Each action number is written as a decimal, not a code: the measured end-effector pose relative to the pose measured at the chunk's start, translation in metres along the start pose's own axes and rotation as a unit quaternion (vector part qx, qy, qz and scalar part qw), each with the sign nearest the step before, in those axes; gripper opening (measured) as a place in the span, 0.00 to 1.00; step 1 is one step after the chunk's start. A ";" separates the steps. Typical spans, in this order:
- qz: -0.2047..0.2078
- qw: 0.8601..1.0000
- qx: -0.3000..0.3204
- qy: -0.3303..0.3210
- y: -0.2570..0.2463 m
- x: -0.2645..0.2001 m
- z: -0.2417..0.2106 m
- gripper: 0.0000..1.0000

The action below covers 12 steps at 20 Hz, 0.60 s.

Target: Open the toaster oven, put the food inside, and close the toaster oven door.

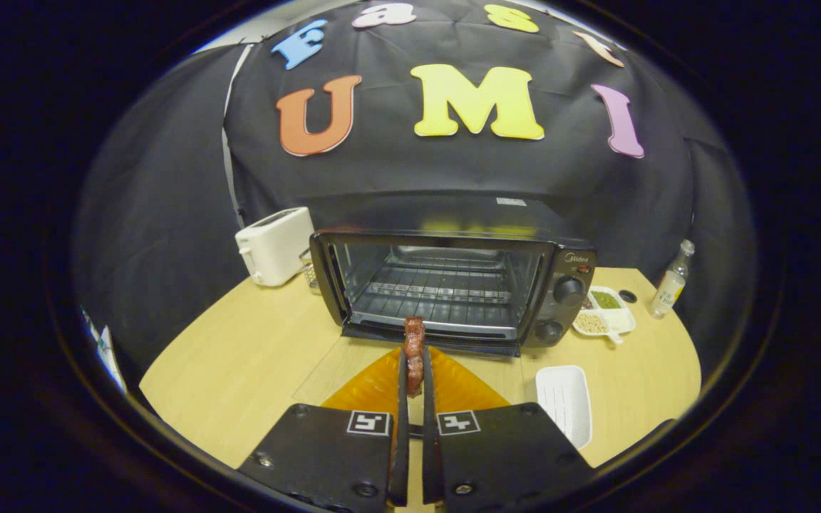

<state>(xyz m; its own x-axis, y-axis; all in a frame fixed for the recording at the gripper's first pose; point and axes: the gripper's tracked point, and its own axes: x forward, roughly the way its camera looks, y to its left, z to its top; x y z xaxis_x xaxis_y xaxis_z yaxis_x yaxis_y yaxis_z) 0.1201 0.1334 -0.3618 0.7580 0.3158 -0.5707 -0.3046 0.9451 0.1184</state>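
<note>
A black toaster oven (453, 285) stands on the wooden table (254, 356) beyond my fingers, its glass door (353, 363) swung down flat toward me. A wire rack (439, 292) shows inside the cavity. My gripper (415, 370) is shut on a thin reddish-brown piece of food (414, 342), held upright between both fingers, its top sticking out above the tips. The food hangs over the lowered door, just short of the oven's opening.
A white toaster (275, 246) sits left of the oven. To the oven's right are a divided white dish (606, 313) with grains and green bits, a small glass bottle (670, 281) and a white tray (564, 402). An orange mat (375, 388) lies under my fingers.
</note>
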 end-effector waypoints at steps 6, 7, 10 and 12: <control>0.027 0.988 0.139 -0.066 0.002 0.025 0.014 0.11; 0.032 0.984 0.161 -0.076 0.002 0.030 0.016 0.11; 0.058 0.965 0.231 -0.107 0.005 0.045 0.026 0.11; 0.075 0.950 0.274 -0.127 0.002 0.057 0.036 0.11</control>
<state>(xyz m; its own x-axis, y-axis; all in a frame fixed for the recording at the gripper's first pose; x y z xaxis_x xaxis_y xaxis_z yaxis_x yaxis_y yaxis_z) 0.1834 0.1560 -0.3653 0.8661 0.3942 -0.3074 -0.1270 0.7683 0.6274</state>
